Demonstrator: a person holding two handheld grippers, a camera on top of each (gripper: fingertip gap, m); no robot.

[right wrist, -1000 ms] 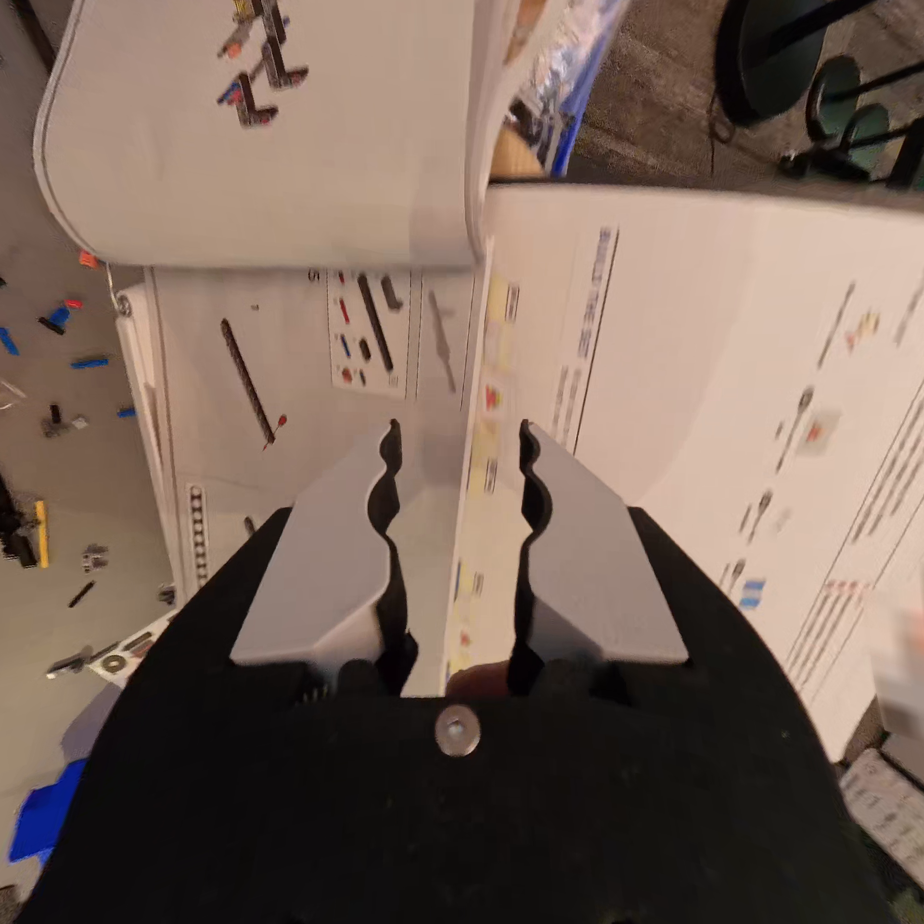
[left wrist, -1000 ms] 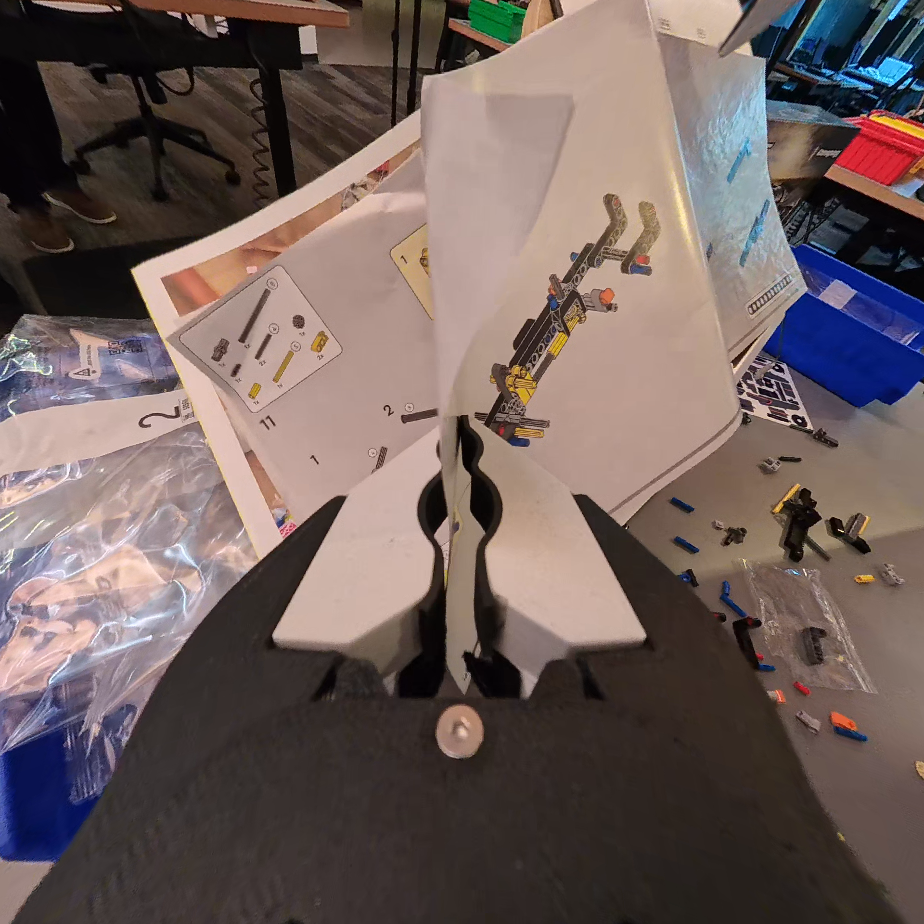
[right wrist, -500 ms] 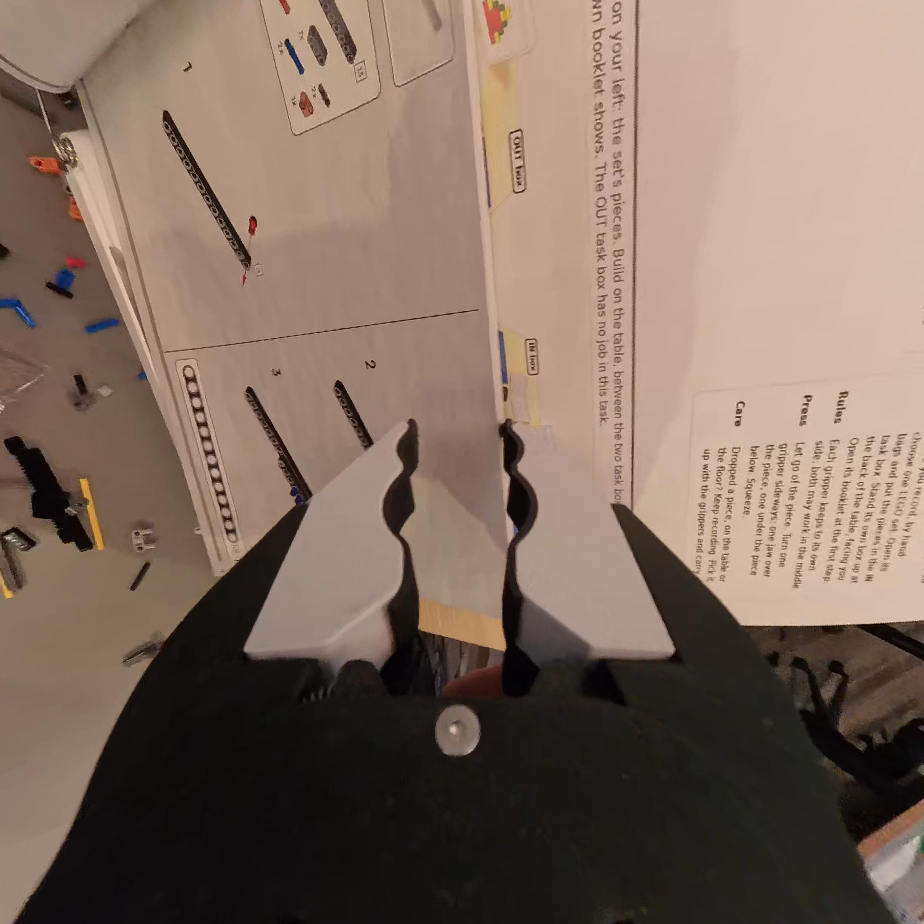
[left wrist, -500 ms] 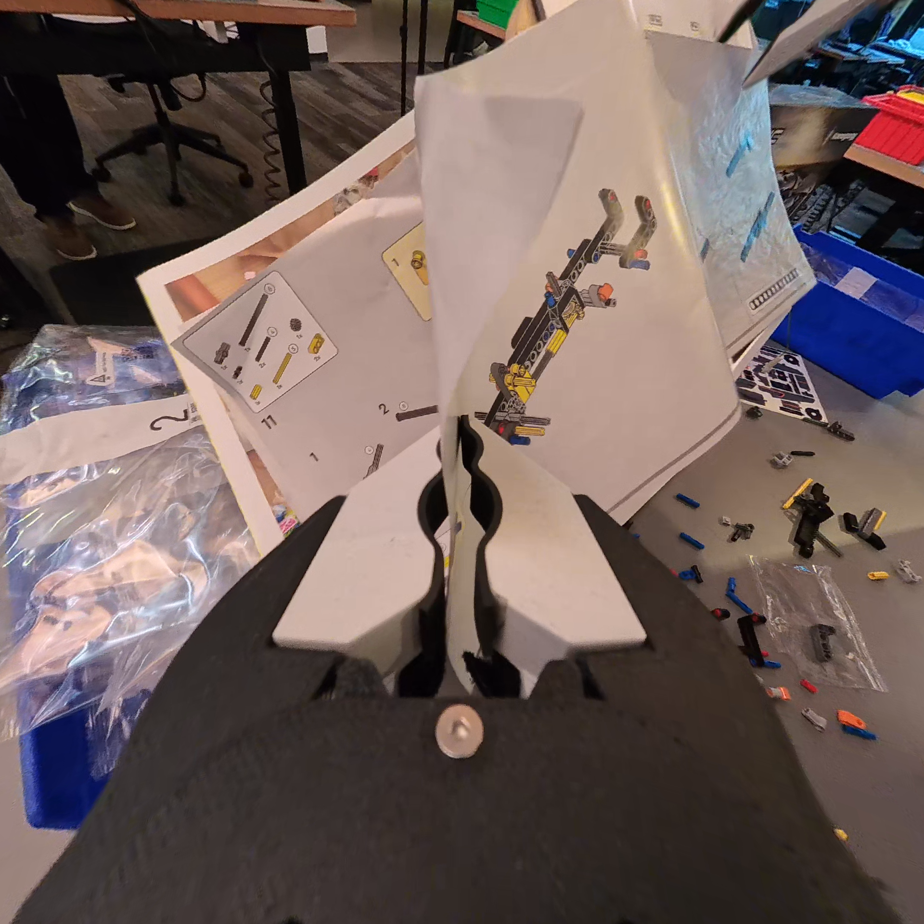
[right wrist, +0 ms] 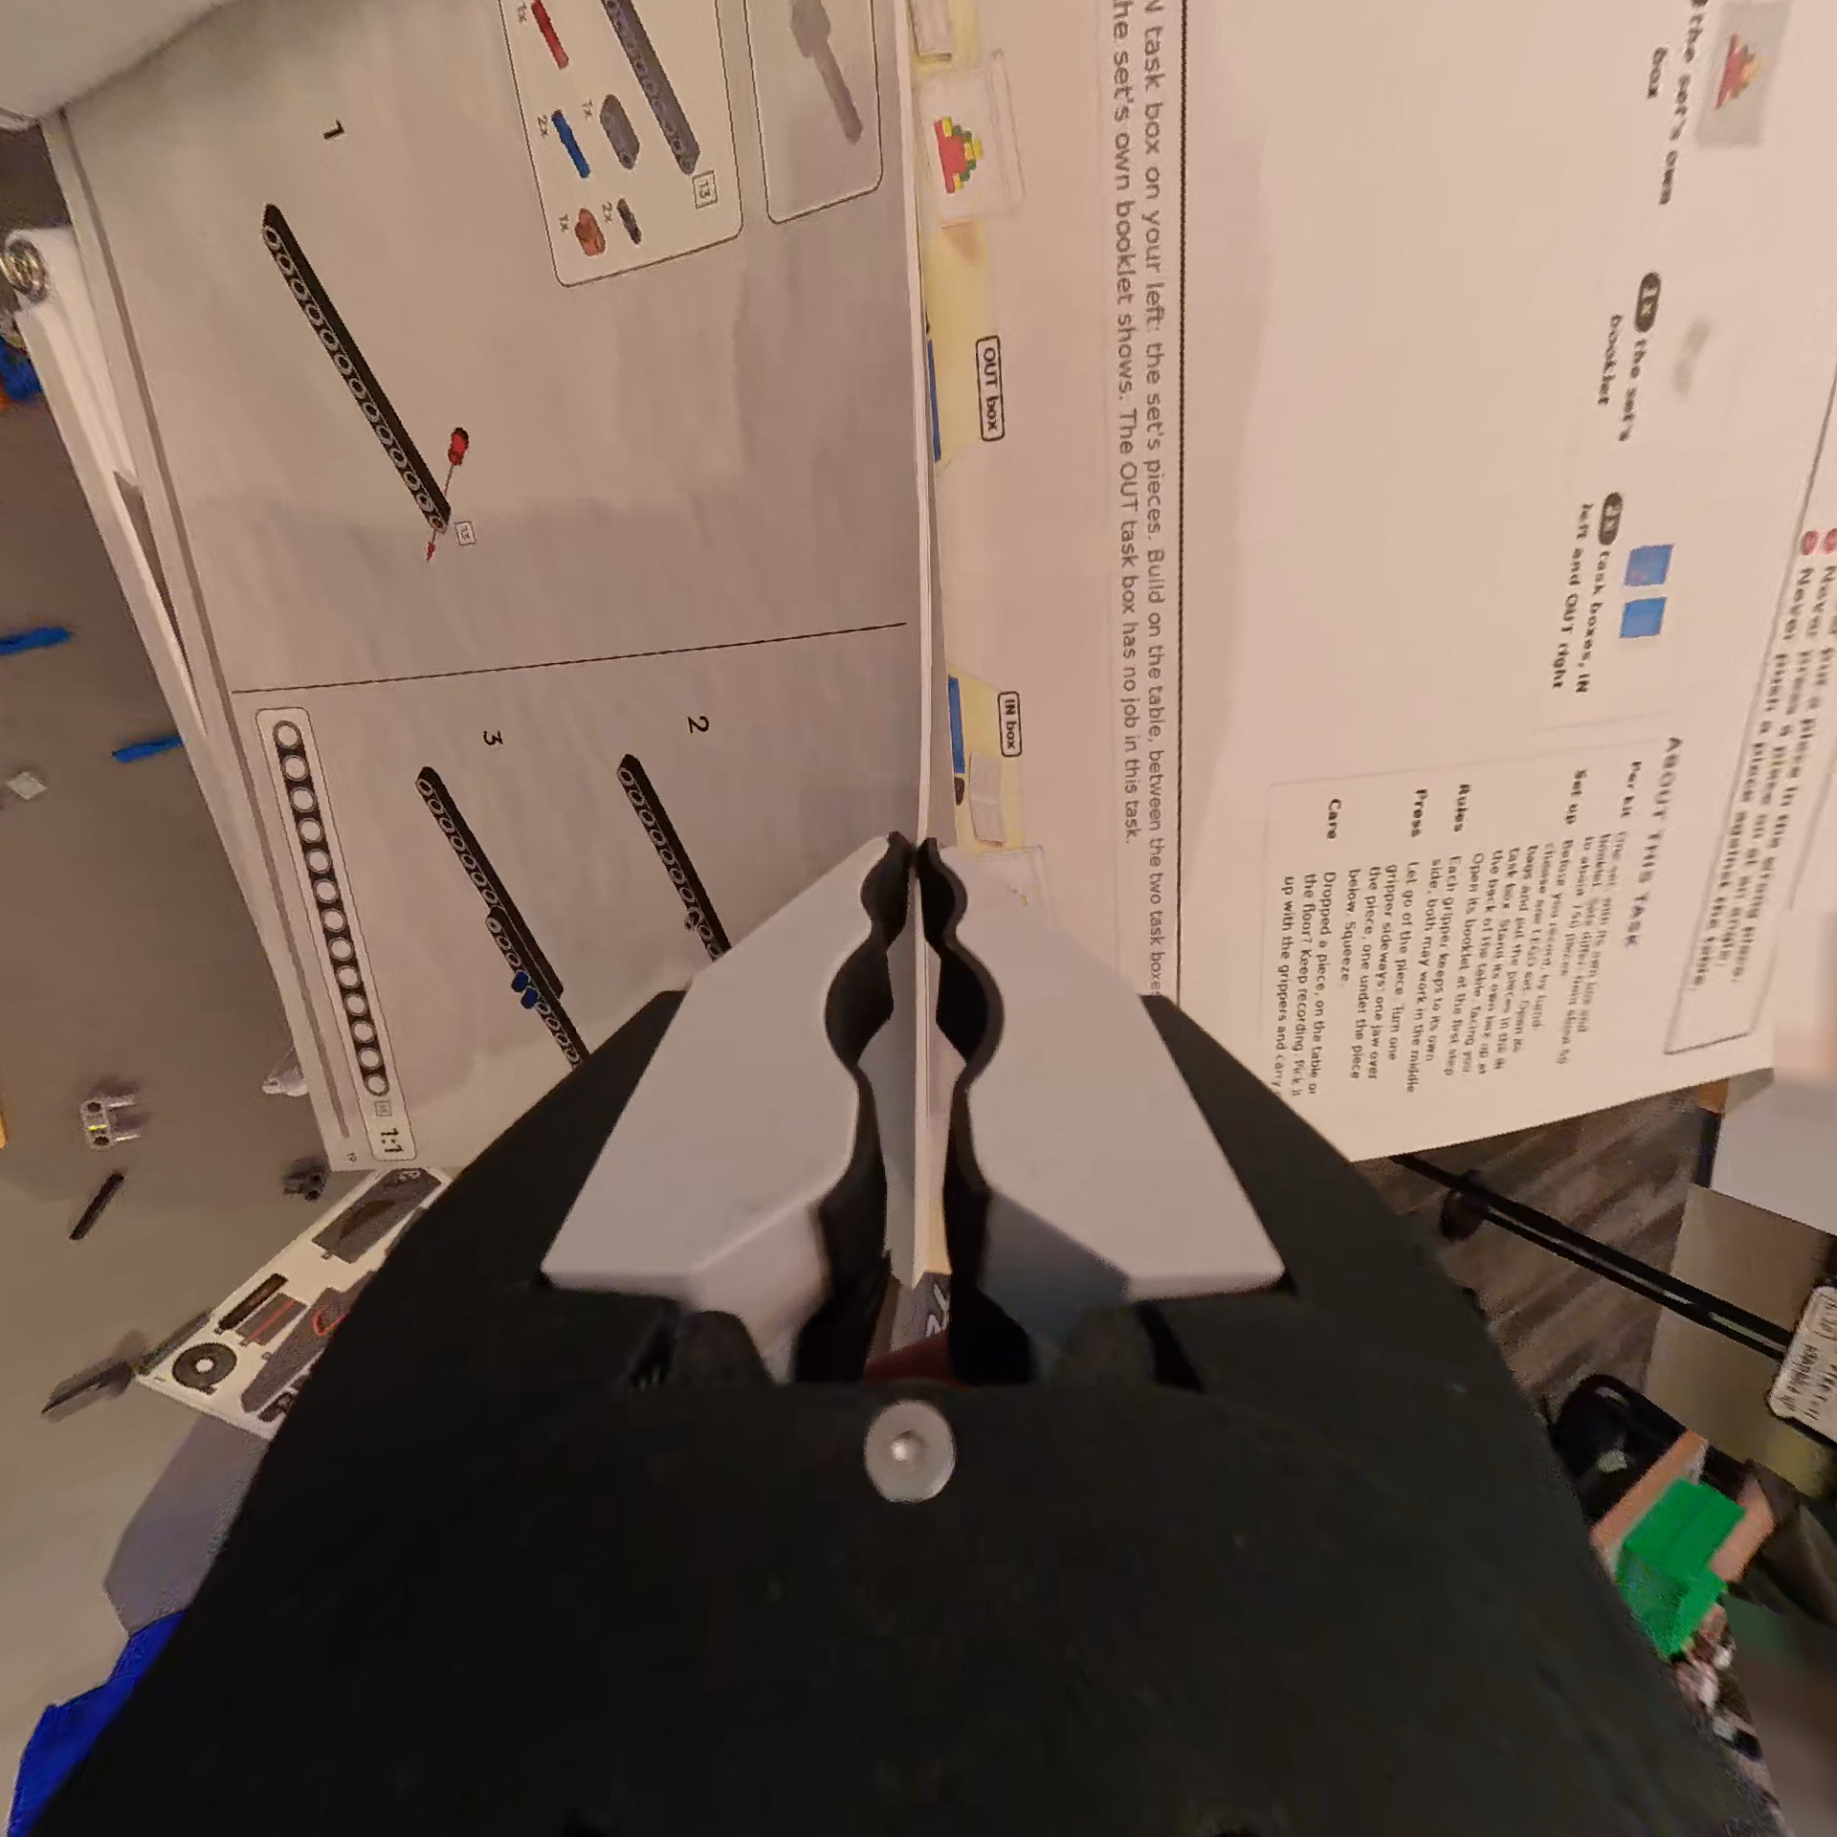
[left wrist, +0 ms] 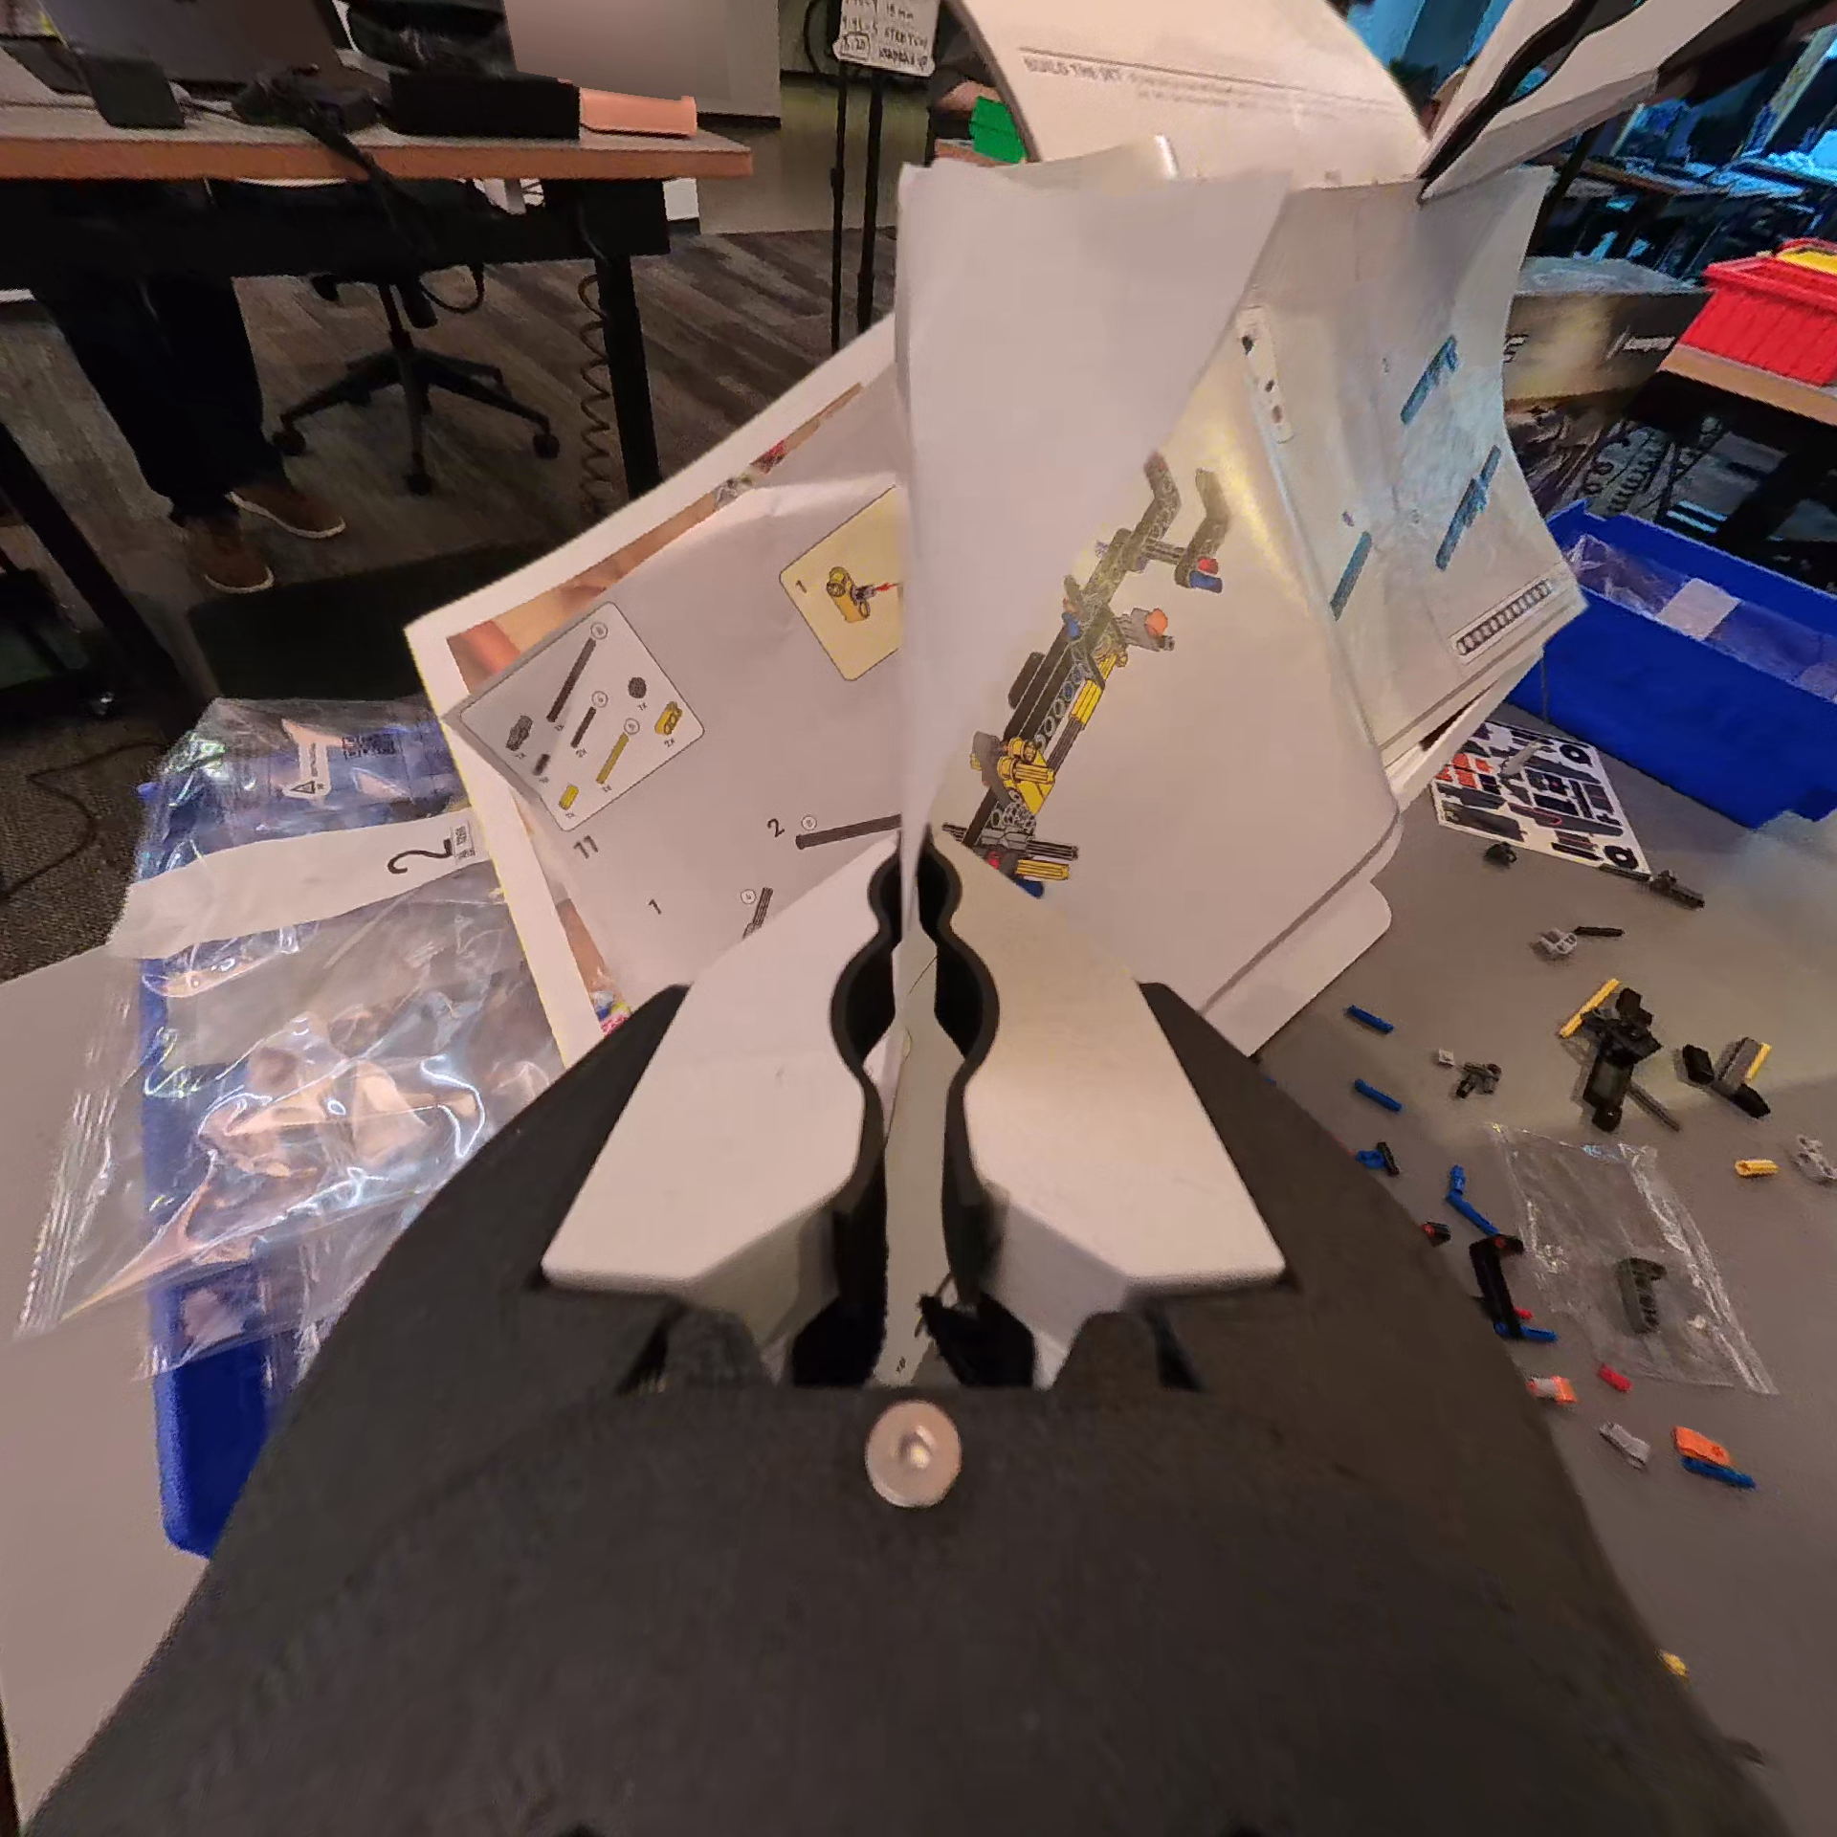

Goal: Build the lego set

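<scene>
My left gripper (left wrist: pixel 913 845) is shut on a page (left wrist: pixel 1054 557) of the lego instruction booklet and holds it upright above the open booklet (left wrist: pixel 696 716). My right gripper (right wrist: pixel 913 850) is shut on the edge of another booklet page (right wrist: pixel 596 477) that shows black beam steps. It also shows at the top right of the left wrist view (left wrist: pixel 1551 89), pinching the far page edge. Small loose lego parts (left wrist: pixel 1610 1054) lie on the grey table (left wrist: pixel 1491 954) to the right.
Clear bags of parts (left wrist: pixel 298 1044) lie on a blue bin at the left. A sticker sheet (left wrist: pixel 1531 805) and a second blue bin (left wrist: pixel 1710 676) are at the right. A small clear bag (left wrist: pixel 1630 1282) lies among the parts. A large white printed sheet (right wrist: pixel 1441 596) stands behind the booklet.
My right gripper has closed from open onto the page edge after moving down along the booklet. My left gripper keeps its grip on its page, and the view has drawn back slightly.
</scene>
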